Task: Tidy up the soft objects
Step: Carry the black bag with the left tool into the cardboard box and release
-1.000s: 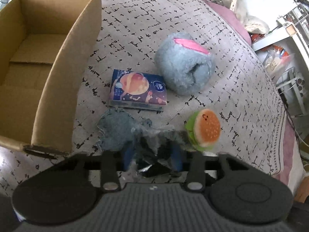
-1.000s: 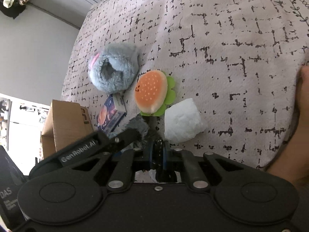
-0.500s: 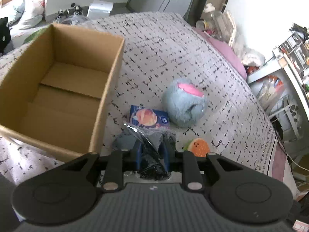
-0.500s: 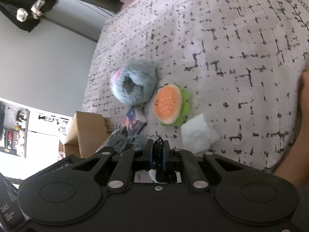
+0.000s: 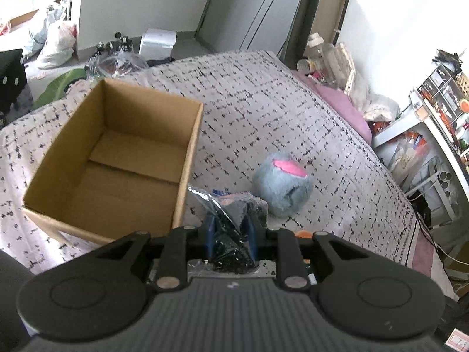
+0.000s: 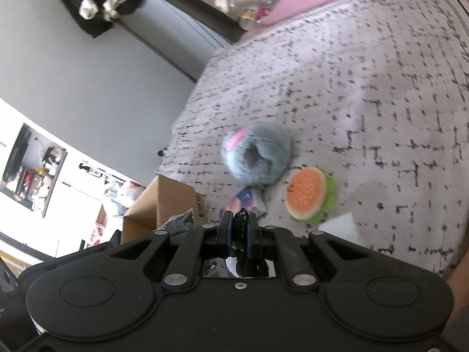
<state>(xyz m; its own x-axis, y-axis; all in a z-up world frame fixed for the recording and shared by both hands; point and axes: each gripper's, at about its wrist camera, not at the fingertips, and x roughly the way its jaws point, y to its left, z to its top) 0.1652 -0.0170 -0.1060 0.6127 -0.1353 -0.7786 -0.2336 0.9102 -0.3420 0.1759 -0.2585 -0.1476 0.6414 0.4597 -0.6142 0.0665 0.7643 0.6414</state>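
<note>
Brown cardboard box (image 5: 111,158) stands open at the left on the bed (image 5: 263,111), its inside bare. Just right of it the left gripper (image 5: 230,228) has its jaws pinched on a crinkly clear bag of dark stuff (image 5: 231,220), held above the bed; these jaws have just been closing. Farther right lies a grey fluffy slipper (image 5: 283,187). The right gripper (image 6: 240,228) has its jaws pressed together on a black bit of the same bag, near the burger plush (image 6: 307,196).
</note>
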